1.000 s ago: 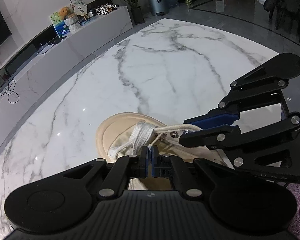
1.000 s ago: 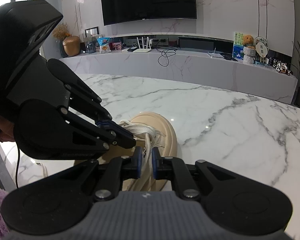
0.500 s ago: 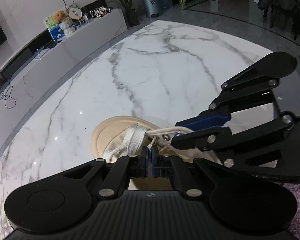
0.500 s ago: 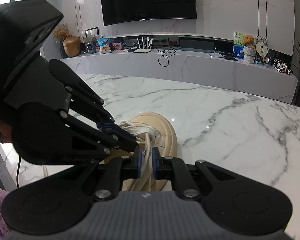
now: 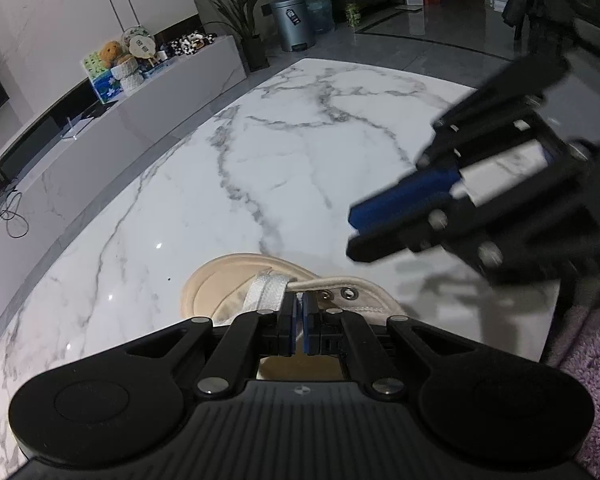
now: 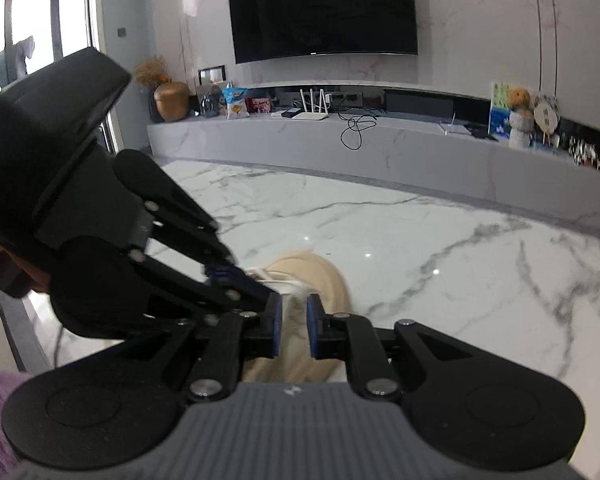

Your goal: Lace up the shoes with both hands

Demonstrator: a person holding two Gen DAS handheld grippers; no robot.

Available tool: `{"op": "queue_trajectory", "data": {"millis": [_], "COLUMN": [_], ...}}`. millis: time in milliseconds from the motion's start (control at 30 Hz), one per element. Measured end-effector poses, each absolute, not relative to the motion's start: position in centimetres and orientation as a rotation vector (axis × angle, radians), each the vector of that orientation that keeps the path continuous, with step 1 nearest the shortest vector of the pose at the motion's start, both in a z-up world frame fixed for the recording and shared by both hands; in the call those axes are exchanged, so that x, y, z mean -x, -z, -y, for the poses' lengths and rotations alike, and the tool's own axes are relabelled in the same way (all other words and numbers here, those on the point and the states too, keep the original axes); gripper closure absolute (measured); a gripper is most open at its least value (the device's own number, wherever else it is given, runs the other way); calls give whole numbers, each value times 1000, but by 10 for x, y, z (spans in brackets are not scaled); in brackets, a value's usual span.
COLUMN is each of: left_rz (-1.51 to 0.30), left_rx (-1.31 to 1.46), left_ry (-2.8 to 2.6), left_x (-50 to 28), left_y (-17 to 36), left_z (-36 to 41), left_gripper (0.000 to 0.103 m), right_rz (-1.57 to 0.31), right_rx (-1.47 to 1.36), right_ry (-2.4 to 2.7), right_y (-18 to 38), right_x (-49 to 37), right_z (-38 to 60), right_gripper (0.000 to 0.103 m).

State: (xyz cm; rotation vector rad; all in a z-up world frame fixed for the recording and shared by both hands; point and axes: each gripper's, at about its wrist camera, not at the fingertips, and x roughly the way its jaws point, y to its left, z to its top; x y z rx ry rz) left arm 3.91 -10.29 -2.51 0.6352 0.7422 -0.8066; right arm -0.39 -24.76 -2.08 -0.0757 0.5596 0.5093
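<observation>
Near the marble table's point(image 5: 284, 168) edge, the beige shoe point(image 5: 220, 280) is being laced. The white lace point(image 5: 266, 292) is apparently being pinched by the nearly closed left gripper point(image 5: 299, 320); the right gripper point(image 6: 292, 328) is being held slightly open, empty. The lace may be slipping out, the hold being thin.

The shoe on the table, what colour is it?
Beige, with a white lace; the shoe shows best in the left wrist view.

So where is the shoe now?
The shoe lies on the marble table, low in the middle of both wrist views, just ahead of the left gripper, toe pointing away.
</observation>
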Motion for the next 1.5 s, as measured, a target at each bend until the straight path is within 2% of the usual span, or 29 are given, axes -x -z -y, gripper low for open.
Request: {"op": "queue_trajectory", "data": {"millis": [100,367,867,1100,1400,1500], "left_rz": [-735,-716,-701,-704,-704,-704], "left_rx": [-638,-645,-637,-648,-651,-640], "left_ry": [818,842,861,860,854,848], "left_x": [-39,-42,-44,-44,-45,-45], "left_y": [26,29,32,36,37,36], "left_z": [102,101,98,95,97,96], "left_gripper": [102,102,102,102,102,102], "right_rz": [-589,-524,-343,-255,-247,-244], "right_rx": [172,605,1056,1146,1210,1213], "right_ry": [-556,-723,-839,-833,-835,-835], "right_y": [25,51,74,70,73,72], "right_x": [-9,-24,-8,0,-3,-2], "right_z": [249,225,202,203,201,201], "right_gripper": [86,87,90,92,92,98]}}
